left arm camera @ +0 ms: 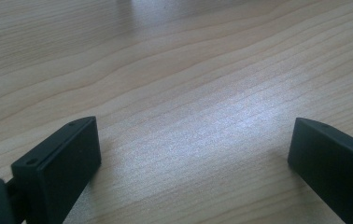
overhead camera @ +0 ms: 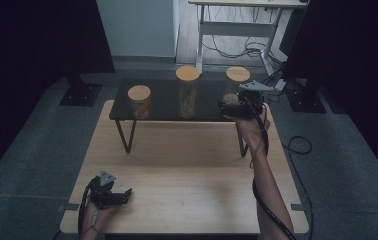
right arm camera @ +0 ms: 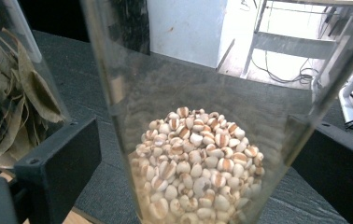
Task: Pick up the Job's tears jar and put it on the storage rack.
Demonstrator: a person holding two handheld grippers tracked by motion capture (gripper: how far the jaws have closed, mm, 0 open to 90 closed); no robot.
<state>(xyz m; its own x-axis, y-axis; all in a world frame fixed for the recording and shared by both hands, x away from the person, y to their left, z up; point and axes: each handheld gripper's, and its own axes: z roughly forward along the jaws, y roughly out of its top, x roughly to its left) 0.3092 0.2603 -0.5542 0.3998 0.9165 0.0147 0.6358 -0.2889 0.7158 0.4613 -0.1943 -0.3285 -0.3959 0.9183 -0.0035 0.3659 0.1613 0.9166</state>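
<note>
A clear jar of pale grains (right arm camera: pixel 198 158) with a wooden lid (overhead camera: pixel 238 74) stands at the right end of a low black shelf (overhead camera: pixel 164 102). My right gripper (overhead camera: pixel 231 103) reaches level to it, and the jar's lower part sits between its jaws. The right gripper (right arm camera: pixel 195 149) is open: the left pad (right arm camera: pixel 74 154) stands a little off the glass, and the right pad (right arm camera: pixel 333 163) is close beside the wall. My left gripper (overhead camera: pixel 126 194) rests open on the wooden table (overhead camera: pixel 187 165) at the front left. Bare wood shows between the left gripper's (left arm camera: pixel 193 144) jaws.
A tall jar (overhead camera: pixel 188 92) stands mid-shelf and a short jar (overhead camera: pixel 139 101) at the shelf's left end, both wooden-lidded. The jar of dried leaves (right arm camera: pixel 6 93) is close to my right gripper's left jaw. Cables and a white desk frame (overhead camera: pixel 237 30) lie beyond the table.
</note>
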